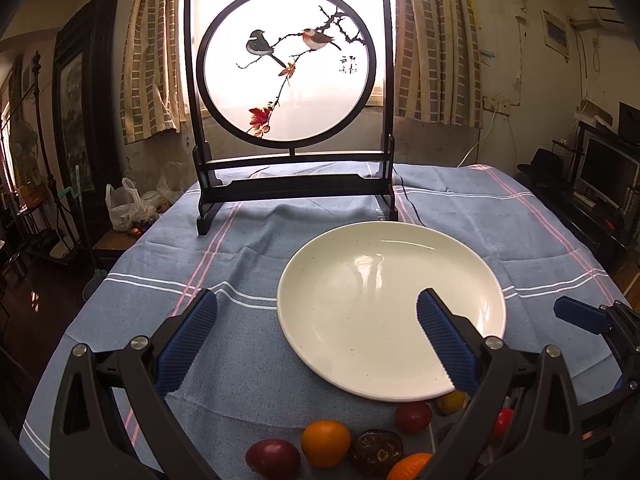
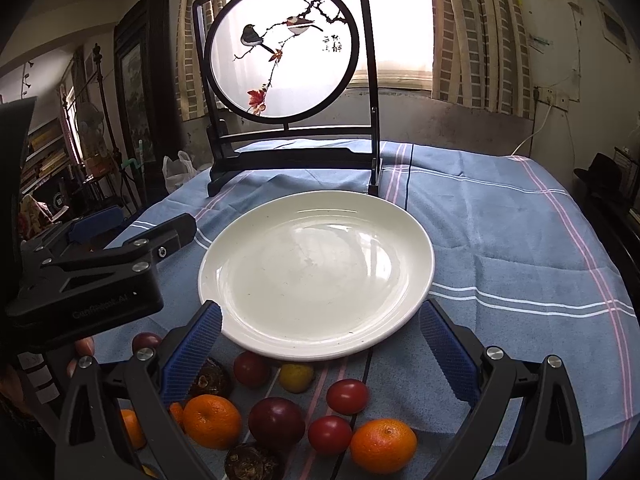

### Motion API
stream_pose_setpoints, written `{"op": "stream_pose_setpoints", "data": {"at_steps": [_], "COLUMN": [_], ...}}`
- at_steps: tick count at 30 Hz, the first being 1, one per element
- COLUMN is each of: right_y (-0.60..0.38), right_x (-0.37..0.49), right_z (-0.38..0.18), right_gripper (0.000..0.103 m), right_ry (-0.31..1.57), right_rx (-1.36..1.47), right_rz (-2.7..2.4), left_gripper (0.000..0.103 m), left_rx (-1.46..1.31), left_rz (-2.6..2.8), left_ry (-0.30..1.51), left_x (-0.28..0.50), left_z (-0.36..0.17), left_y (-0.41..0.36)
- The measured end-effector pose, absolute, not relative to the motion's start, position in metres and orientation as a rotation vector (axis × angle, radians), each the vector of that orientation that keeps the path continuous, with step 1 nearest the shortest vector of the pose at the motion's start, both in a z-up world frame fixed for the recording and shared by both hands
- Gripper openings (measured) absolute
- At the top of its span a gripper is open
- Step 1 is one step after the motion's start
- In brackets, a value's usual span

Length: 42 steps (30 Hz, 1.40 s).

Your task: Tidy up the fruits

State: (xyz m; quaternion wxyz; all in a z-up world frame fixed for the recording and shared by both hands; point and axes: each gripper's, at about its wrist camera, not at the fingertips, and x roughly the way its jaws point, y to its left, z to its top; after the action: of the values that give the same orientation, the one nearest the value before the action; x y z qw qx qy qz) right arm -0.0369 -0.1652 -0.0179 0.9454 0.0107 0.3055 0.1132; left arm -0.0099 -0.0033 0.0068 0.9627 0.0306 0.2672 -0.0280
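- Plate (image 2: pixel 316 276), white, empty, on blue striped cloth (image 2: pixel 500 240); screen (image 2: pixel 286 60) with 2 painted birds stands just behind it, against the window.
- Fruits lie on the cloth at the plate's near edge, none on the plate: 2 oranges (image 2: pixel 212 422) (image 2: pixel 382 446), plum (image 2: pixel 276 420), 2 red tomatoes (image 2: pixel 347 396) (image 2: pixel 330 435), a small yellow fruit (image 2: pixel 296 377).
- Left gripper (image 1: pixel 316 336): fingers apart, holding nothing, right finger over the plate.
- Right gripper (image 2: pixel 320 344): fingers apart, empty, straddling the plate's near rim.
- Dark wrinkled fruit (image 2: pixel 210 380) is half hidden behind the right gripper's left finger; kind unclear.
- Left wrist view cuts the fruit off at the bottom; only the right view shows the whole cluster.
- Right view shows the left gripper side-on at left.
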Motion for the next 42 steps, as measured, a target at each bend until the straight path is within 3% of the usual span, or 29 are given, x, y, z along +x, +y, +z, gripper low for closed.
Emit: {"op": "stream_pose_setpoints", "data": {"at_steps": [15, 26, 33, 37, 38, 39, 40, 41, 42], "right_y": [-0.189, -0.192, -0.206, -0.212, -0.212, -0.213, -0.213, -0.213, -0.214], "right_x": [-0.122, -0.189, -0.195, -0.182, -0.178, -0.174, -0.17, -0.168, -0.168], "right_z": [-0.002, -0.037, -0.063, -0.074, -0.078, -0.082, -0.086, -0.087, -0.087], "right_gripper": [0.099, 0.098, 0.082, 0.063, 0.053, 0.046, 0.034, 0.032, 0.032], "right_ry": [0.64, 0.796, 0.885, 0.93, 0.947, 0.968, 0.986, 0.984, 0.981], "right_rx": [-0.13, -0.245, -0.308, -0.304, -0.301, -0.294, -0.294, -0.294, -0.287], "right_rz": [0.323, 0.513, 0.457, 0.446, 0.447, 0.452, 0.455, 0.451, 0.457], "left_gripper": [0.098, 0.098, 0.098, 0.097, 0.093, 0.078, 0.07, 0.063, 0.05], "left_rx": [0.239, 0.31, 0.343, 0.309, 0.303, 0.298, 0.298, 0.299, 0.3], "left_rz": [-0.201, -0.516, -0.564, -0.555, -0.557, -0.565, -0.569, -0.56, -0.563], "left_ry": [0.547, 0.815, 0.887, 0.923, 0.931, 0.94, 0.956, 0.956, 0.952], "left_x": [-0.09, -0.172, -0.178, -0.169, -0.166, -0.165, -0.163, -0.162, -0.163], "left_z": [0.006, -0.06, -0.087, -0.094, -0.094, -0.095, -0.096, -0.096, -0.095], "left_y": [0.003, 0.032, 0.02, 0.021, 0.022, 0.021, 0.021, 0.021, 0.021]}}
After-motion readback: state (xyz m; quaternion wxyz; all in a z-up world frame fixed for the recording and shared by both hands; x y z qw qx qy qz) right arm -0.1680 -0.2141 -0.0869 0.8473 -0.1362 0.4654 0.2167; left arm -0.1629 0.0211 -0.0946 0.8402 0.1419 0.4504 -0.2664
